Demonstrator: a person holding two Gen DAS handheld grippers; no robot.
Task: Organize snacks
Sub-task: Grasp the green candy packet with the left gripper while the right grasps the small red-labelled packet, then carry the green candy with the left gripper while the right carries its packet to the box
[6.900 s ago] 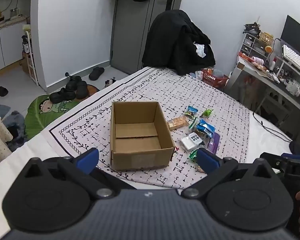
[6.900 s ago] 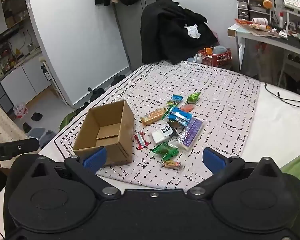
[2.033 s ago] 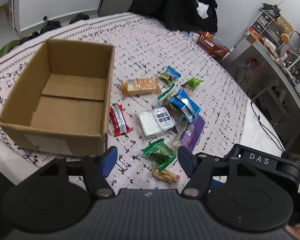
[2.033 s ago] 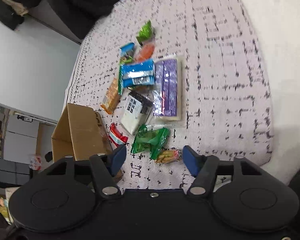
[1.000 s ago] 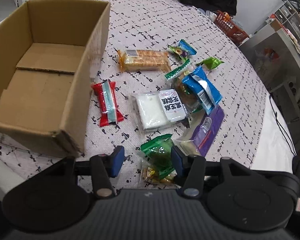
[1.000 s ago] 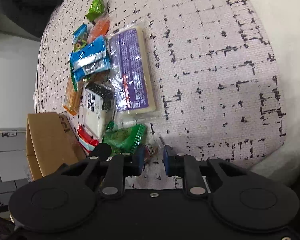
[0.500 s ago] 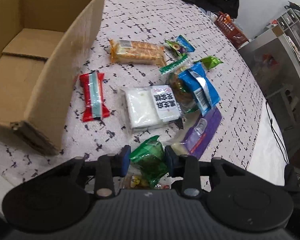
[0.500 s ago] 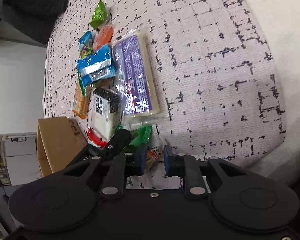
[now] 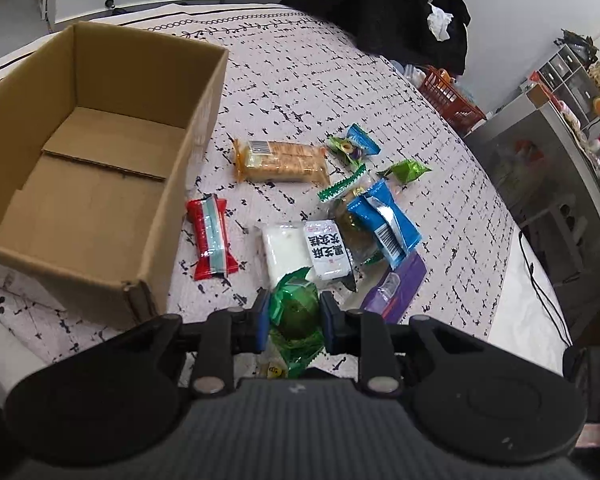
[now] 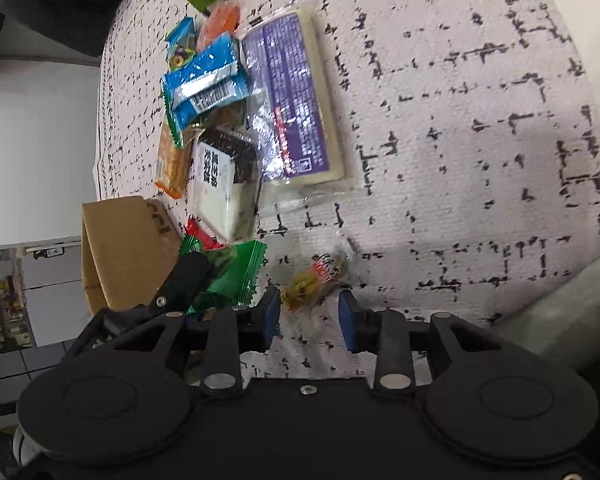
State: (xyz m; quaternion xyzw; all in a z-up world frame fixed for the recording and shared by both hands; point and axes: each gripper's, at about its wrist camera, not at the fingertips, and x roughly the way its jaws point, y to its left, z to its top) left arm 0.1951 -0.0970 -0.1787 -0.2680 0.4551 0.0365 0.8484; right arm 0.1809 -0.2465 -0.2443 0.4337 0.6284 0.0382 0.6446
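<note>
While the left wrist view looks down over the patterned cloth (image 9: 380, 92), the left gripper (image 9: 293, 316) has its blue pads closing in on a green packet (image 9: 296, 312), which sits squeezed right between them. Just past it is a white packet (image 9: 306, 248) with black lettering, and a red packet (image 9: 210, 236) lies left of that, close to the box (image 9: 92, 184). That box is open with nothing in it, on the left side. Farther out there's a cracker pack (image 9: 282, 160), a blue packet (image 9: 384, 224) and a purple pack (image 9: 396, 288) poking out on the right.

Over on the right wrist view, the right gripper (image 10: 309, 322) has its jaws opening, with clear space between the pads. A small yellowish candy (image 10: 314, 280) lies on the cloth (image 10: 480, 120) just beyond the tips, nothing touching it. Left of that you can see the other gripper's black finger on the green packet (image 10: 236, 276), with the box (image 10: 120, 248) corner behind it. The purple pack (image 10: 296, 100) and blue packet (image 10: 206, 84) sit farther away.
</note>
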